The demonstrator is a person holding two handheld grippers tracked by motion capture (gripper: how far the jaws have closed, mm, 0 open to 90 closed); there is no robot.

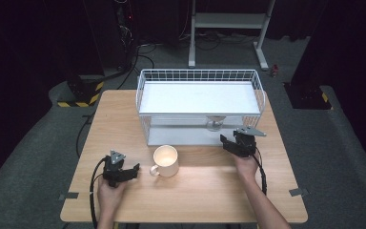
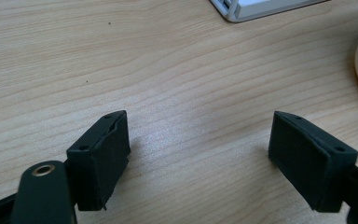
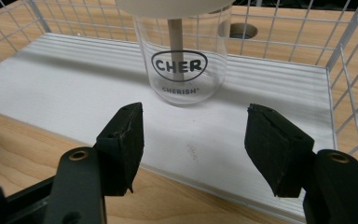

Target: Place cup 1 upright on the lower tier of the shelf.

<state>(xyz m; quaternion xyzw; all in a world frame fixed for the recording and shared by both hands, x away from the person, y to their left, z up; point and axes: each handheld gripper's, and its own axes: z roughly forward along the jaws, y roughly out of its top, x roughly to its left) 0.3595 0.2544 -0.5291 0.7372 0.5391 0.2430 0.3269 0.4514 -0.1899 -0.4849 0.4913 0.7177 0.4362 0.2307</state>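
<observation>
Left claw (image 1: 134,170) gapes apart over the bare tabletop (image 1: 209,191) beside a cream mug (image 1: 165,161). Right claw (image 1: 225,142) stands apart before a clear glass (image 3: 182,65) in the wire rack (image 1: 198,76).

I read 2 printed marks, both on the clear glass jar (image 3: 181,60) standing on the rack's lower white shelf (image 3: 261,116). Inside a dark oval outline I make out "CHER"; a wooden stick inside the jar crosses behind the lettering. Beneath the oval, smaller letters spell "CHERISH".
</observation>
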